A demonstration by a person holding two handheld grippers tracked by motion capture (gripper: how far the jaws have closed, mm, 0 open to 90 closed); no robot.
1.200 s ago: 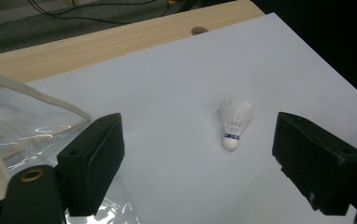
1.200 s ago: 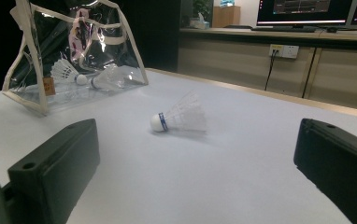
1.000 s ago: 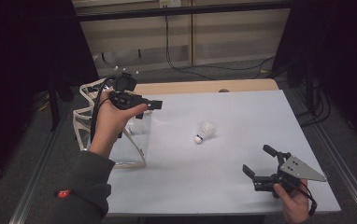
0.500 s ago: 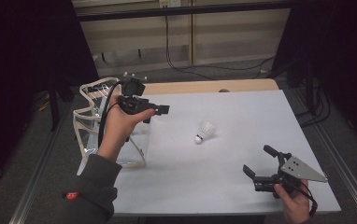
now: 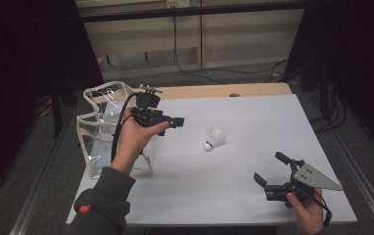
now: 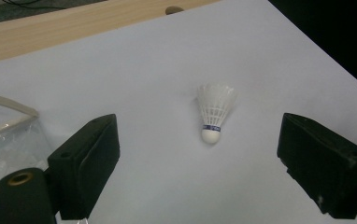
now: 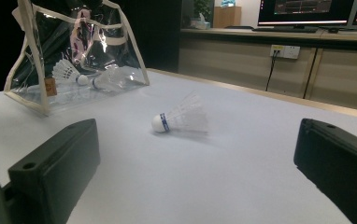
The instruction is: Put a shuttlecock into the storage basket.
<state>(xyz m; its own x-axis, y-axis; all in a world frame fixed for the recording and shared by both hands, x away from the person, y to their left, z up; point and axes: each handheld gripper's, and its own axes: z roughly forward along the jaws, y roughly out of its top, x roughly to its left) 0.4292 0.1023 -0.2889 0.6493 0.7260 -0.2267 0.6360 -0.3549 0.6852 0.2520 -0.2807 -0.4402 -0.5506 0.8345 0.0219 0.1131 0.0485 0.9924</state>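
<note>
High view: your left gripper (image 5: pixel 175 121), jaws apart, hovers beside the shuttlecock (image 5: pixel 215 138) mid-tabletop; your right gripper (image 5: pixel 268 171) is wide too.

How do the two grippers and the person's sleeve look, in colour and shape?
Both grippers are black with two blocky jaws. The left gripper trails a black cable. The right gripper carries a grey three-cornered plate with small holes. The person's left arm wears a dark grey sleeve with a small red mark near the cuff.
</note>
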